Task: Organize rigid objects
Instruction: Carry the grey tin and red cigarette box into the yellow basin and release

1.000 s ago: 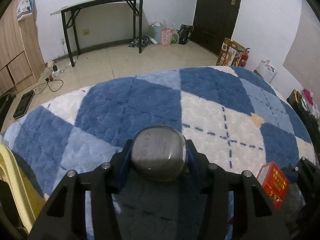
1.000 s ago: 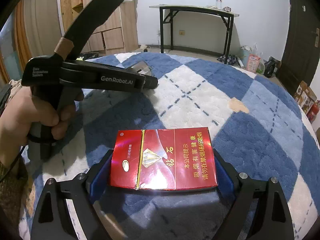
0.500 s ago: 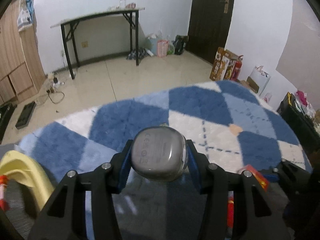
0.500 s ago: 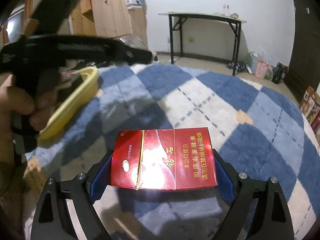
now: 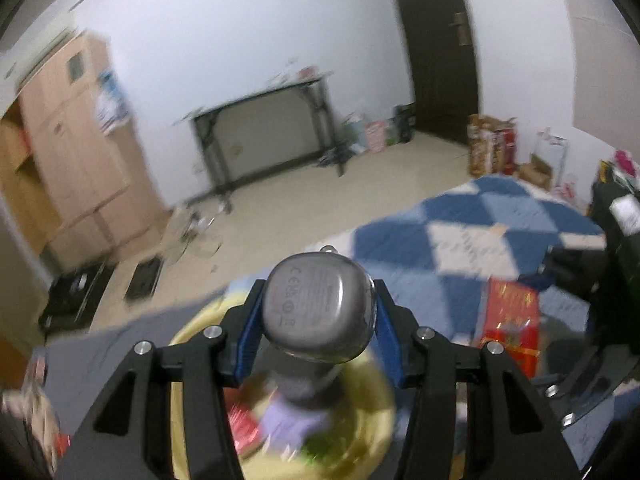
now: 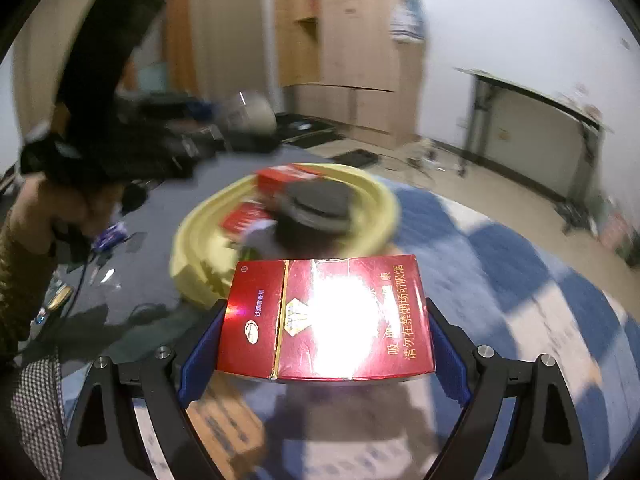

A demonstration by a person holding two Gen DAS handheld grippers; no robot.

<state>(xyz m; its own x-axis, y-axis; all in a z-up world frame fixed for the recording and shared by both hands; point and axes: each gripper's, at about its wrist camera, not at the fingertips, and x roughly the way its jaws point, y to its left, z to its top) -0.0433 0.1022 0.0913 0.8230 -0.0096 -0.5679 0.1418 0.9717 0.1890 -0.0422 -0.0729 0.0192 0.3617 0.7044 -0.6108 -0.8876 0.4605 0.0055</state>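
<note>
We see the left gripper (image 5: 318, 316) clamped on a grey case (image 5: 318, 310) above the yellow basket (image 5: 360, 432). The right gripper (image 6: 324, 344) pinches a red cigarette pack (image 6: 326, 318) just beside that basket.

dim indoor light, heavy motion blur, fisheye-dark corners, white glare on the red pack (image 6: 326, 316)

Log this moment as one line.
left hand-held gripper: holds grey case | right hand-held gripper: holds red pack | yellow basket: ahead
</note>
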